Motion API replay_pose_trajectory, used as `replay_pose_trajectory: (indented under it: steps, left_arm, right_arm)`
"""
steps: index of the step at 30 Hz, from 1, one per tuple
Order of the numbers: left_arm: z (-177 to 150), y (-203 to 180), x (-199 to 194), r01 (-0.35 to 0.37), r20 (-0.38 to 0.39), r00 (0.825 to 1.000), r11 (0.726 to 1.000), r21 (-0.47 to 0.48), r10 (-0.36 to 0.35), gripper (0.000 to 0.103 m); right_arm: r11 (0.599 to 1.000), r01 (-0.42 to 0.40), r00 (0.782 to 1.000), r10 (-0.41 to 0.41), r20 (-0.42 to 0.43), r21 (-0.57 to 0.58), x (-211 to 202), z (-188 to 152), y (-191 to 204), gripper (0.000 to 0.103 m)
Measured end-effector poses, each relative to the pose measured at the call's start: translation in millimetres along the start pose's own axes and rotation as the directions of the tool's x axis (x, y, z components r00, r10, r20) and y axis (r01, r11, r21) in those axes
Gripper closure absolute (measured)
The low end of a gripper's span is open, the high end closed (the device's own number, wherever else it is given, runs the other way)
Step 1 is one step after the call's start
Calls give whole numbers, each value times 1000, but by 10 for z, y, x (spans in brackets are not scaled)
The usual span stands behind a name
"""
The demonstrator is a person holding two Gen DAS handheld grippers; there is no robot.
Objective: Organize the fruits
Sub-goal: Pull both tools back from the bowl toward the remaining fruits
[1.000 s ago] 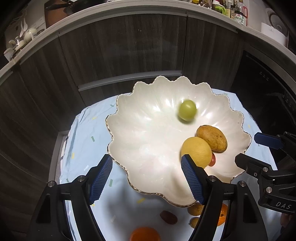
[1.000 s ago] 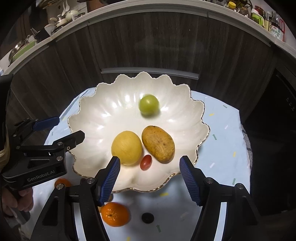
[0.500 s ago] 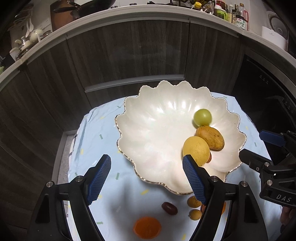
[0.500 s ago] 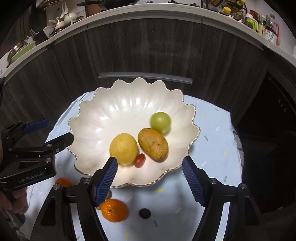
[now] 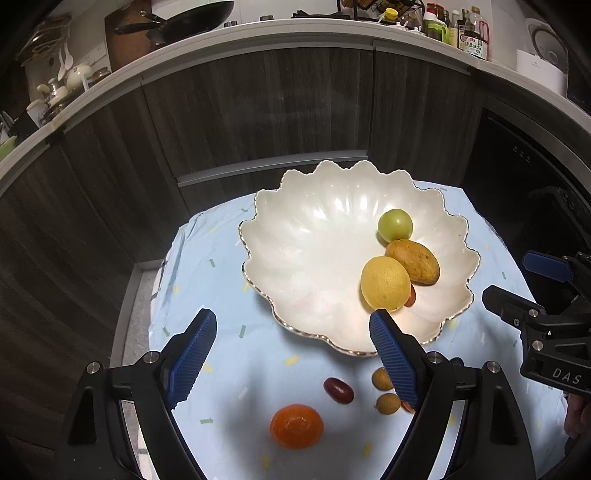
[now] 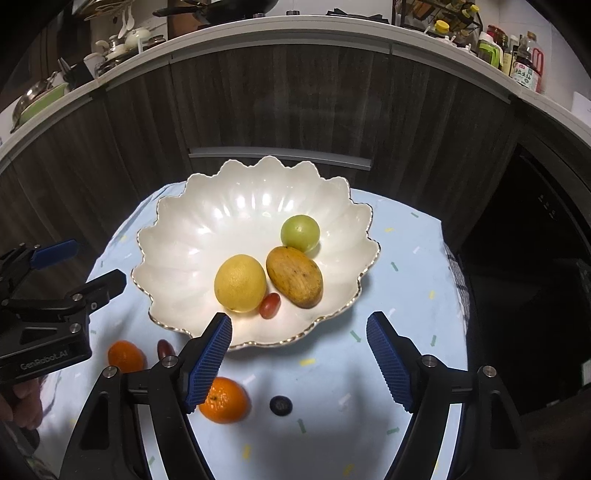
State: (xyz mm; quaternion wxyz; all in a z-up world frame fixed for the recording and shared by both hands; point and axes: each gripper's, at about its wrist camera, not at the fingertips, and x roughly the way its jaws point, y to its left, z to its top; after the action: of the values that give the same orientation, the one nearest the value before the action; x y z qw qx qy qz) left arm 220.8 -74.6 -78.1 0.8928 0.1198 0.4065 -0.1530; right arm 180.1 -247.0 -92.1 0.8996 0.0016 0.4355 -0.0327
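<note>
A white scalloped bowl (image 5: 314, 258) (image 6: 207, 236) stands on a light blue cloth. It holds a green fruit (image 5: 394, 225) (image 6: 300, 233), a brown mango (image 5: 413, 261) (image 6: 294, 282), a yellow lemon (image 5: 385, 283) (image 6: 240, 283) and a red cherry tomato (image 6: 269, 305). In front of the bowl lie an orange (image 5: 296, 426) (image 6: 125, 356), a dark red date (image 5: 338, 390), two small brown fruits (image 5: 382, 379), a second orange (image 6: 223, 400) and a dark blueberry (image 6: 280, 405). My left gripper (image 5: 291, 354) and right gripper (image 6: 298, 356) are open and empty, above the cloth in front of the bowl.
Dark wood cabinets (image 5: 258, 118) curve behind the table under a counter with bottles (image 5: 469, 33) and pans. A dark appliance (image 6: 535, 236) stands to the right. The cloth's left edge (image 5: 162, 280) drops to the floor.
Both grippers have pulled back and up from the bowl. The green fruit has rolled right and rests against the mango. More loose fruit in front of the bowl has come into view.
</note>
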Motion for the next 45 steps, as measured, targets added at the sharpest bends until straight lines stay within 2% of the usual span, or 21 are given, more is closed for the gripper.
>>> replay_pose_trajectory:
  steps: [24,45]
  left_arm:
    - [-383,43,-187,-37,-9,999,999,10,37,18]
    - [-783,27,-16,-25,-78,997,999,30,28,18]
  right_arm:
    - [998,-37,999,36,-12,-52,-56,-251,203,27]
    - [980,-108,994,100,-54,-165,154,-561,439,27]
